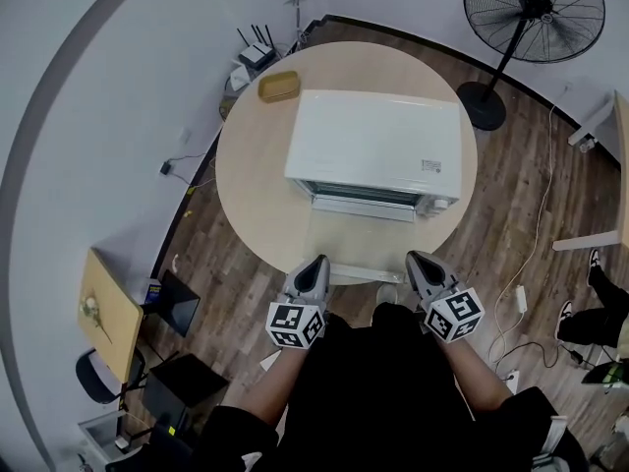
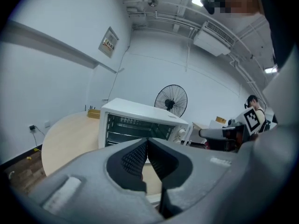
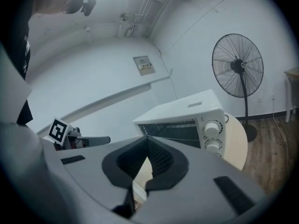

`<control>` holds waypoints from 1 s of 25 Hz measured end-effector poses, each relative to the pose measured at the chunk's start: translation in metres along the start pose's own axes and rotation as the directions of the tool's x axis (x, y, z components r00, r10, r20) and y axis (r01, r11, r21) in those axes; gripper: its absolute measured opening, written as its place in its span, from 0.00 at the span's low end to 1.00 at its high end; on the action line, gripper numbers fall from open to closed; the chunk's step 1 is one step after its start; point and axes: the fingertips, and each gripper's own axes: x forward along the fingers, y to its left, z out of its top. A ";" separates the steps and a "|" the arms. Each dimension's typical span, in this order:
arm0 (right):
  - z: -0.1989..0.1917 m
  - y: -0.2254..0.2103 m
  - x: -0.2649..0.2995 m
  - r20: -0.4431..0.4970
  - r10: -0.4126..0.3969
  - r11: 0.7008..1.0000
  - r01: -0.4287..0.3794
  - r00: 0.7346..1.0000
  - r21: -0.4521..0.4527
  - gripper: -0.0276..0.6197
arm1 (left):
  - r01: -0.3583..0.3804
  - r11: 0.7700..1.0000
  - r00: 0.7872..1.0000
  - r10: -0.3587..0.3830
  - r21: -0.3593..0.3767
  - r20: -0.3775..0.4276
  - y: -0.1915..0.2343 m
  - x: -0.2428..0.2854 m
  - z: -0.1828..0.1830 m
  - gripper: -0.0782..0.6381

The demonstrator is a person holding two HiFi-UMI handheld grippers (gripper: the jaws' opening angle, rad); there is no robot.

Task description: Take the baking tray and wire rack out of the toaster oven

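While the left claw (image 1: 314, 264) and the right claw (image 1: 421, 262) are both shut tight with nothing in them, they hang near the front of the toaster oven (image 1: 378, 146) on the round tabletop (image 1: 256, 185). This looks like the very start. Next a claw must open and reach in. The left gripper view shows the wire rack (image 2: 135, 122) inside (the head view sees only the white top). I cannot pick out the baking tray.

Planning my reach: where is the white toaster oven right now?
In the head view, the white toaster oven stands on the round light-wood table, toward its right side. A yellowish oblong box lies off its far-left corner.
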 end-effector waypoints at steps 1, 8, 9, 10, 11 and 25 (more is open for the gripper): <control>-0.001 -0.005 0.005 0.002 -0.004 1.000 0.004 1.000 -0.004 0.04 | 0.003 1.000 1.000 -0.003 -0.018 -0.007 0.002 0.006 -0.002 0.14; -0.031 -0.033 0.053 -0.038 -0.050 0.993 0.054 0.998 0.104 0.04 | 0.054 0.942 0.998 -0.055 -0.332 0.004 0.038 0.052 -0.030 0.14; -0.037 -0.037 0.062 -0.040 -0.057 0.988 0.062 0.998 0.141 0.04 | 0.056 0.935 0.998 -0.057 -0.349 0.008 0.046 0.061 -0.034 0.14; -0.042 -0.041 0.071 -0.039 -0.067 0.980 0.073 0.997 0.184 0.04 | 0.062 0.930 0.998 -0.062 -0.363 0.011 0.053 0.071 -0.037 0.14; -0.047 -0.045 0.079 -0.034 -0.081 0.969 0.087 0.996 0.229 0.04 | 0.072 0.922 0.997 -0.071 -0.381 0.015 0.060 0.082 -0.039 0.14; -0.097 -0.115 0.176 0.044 -0.286 0.647 0.159 0.957 0.746 0.23 | 0.096 0.640 0.995 -0.094 -0.763 0.046 0.129 0.188 -0.084 0.35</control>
